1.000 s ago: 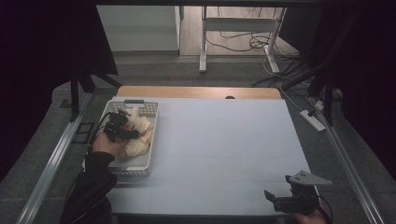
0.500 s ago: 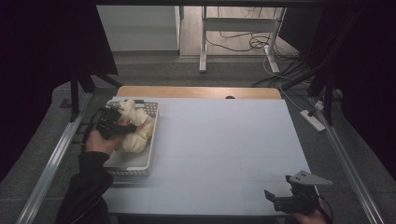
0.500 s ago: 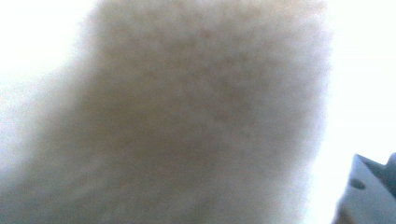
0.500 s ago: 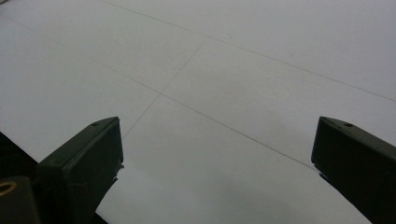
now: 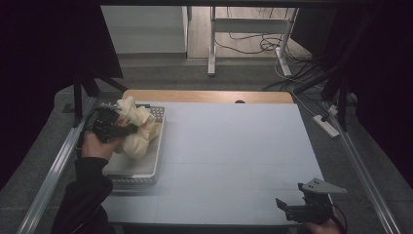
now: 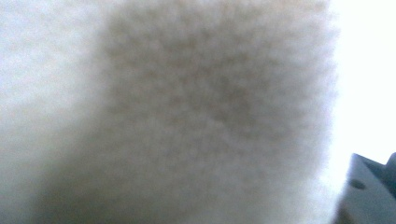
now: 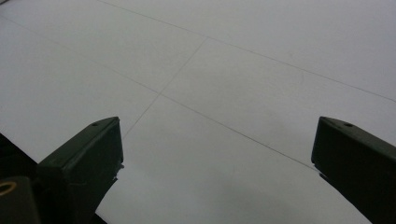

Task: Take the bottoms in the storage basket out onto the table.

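Fig.: plush pick-up from tray, seen from high view w/ both gripper views. Left gripper (image 5: 117, 127) is clamped on a cream plush toy (image 5: 138, 130), which sits over the far end of the white tray (image 5: 141, 168) at the table's left edge; whether the toy's lower part touches the tray floor can't be told. In the left gripper view the fuzzy pile of the toy (image 6: 196, 116) lies right against the lens, blurred. Right gripper (image 5: 298, 208) rests low at the near right of the pale table top (image 5: 234, 146), jaws apart w/ nothing between them; the right gripper view shows bare table (image 7: 224, 84) between the two black jaws.

Handling, as judged: toy looks light, soft, very compressible, so the jaws sink in and the grip is by squeezed stuffing, not by a hard edge. Not fragile, not slippery; fuzzy pile gives good friction. Limbs prob. flop and swing, may snag on the tray rim. Best hold: across a thick part, e.g. body or head, approx. mid-mass, so it hangs balanced; a pinch on an ear or limb tip lets it dangle and twist.
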